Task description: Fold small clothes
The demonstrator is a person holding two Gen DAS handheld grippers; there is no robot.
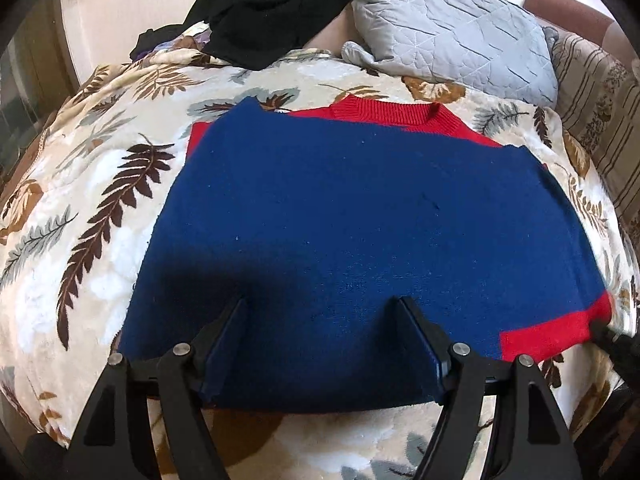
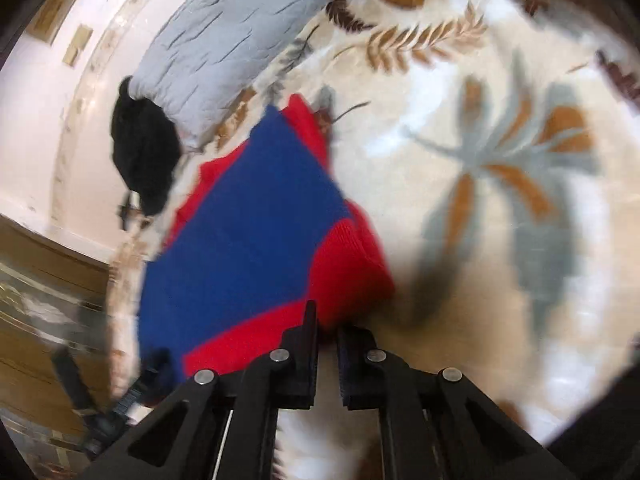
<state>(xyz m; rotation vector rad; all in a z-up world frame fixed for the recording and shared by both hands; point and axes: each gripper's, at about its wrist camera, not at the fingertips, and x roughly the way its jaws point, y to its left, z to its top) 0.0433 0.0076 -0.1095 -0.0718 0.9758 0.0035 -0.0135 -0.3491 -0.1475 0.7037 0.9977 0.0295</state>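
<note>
Grey pillow (image 1: 452, 28) and black garment (image 1: 264, 8) on leaf-patterned blanket (image 1: 100, 216).

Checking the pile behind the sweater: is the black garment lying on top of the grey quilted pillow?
No. In the left wrist view the black garment lies bunched beside the grey pillow, to its left, not on top of it.

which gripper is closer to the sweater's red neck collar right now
Neither clearly. Left gripper is open over the blue hem of the sweater, opposite the collar. Right gripper, nearly shut, sits at the red corner.

Leaf-print blanket (image 1: 120, 184) over bed. Grey quilted pillow (image 1: 452, 28) and black clothing heap (image 1: 264, 8) at far edge. Pale wall (image 1: 120, 12) behind. Bright daylight.
</note>
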